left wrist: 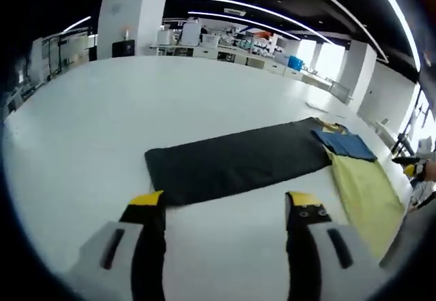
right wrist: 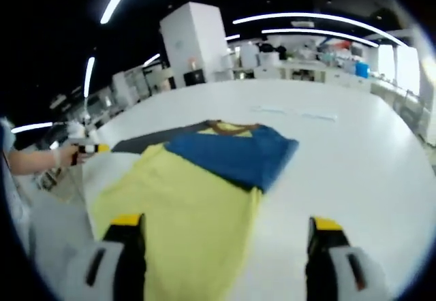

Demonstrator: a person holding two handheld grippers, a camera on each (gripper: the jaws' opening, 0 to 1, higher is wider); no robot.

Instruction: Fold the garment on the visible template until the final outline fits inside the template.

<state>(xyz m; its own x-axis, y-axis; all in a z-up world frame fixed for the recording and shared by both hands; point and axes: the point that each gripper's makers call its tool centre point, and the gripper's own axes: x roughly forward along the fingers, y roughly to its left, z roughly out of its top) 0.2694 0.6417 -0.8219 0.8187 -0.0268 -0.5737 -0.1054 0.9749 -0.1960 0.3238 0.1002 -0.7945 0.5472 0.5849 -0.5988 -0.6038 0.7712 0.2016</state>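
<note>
Left gripper view: our left gripper is spread, empty, near the dark template; the garment hangs off its end. Right gripper view: our right gripper is spread over the garment. We judge folding barely begun.

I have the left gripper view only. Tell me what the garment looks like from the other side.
Observer: In the right gripper view the garment lies flat, yellow near the right gripper, with a blue part folded across its far end.
Operator: Report the right gripper's state.
Observer: Its jaws stand wide apart, holding nothing; the left jaw sits over the yellow cloth.
Operator: Say where the dark template is from there.
Observer: A strip of the dark template shows beyond the garment's far left edge.
</note>
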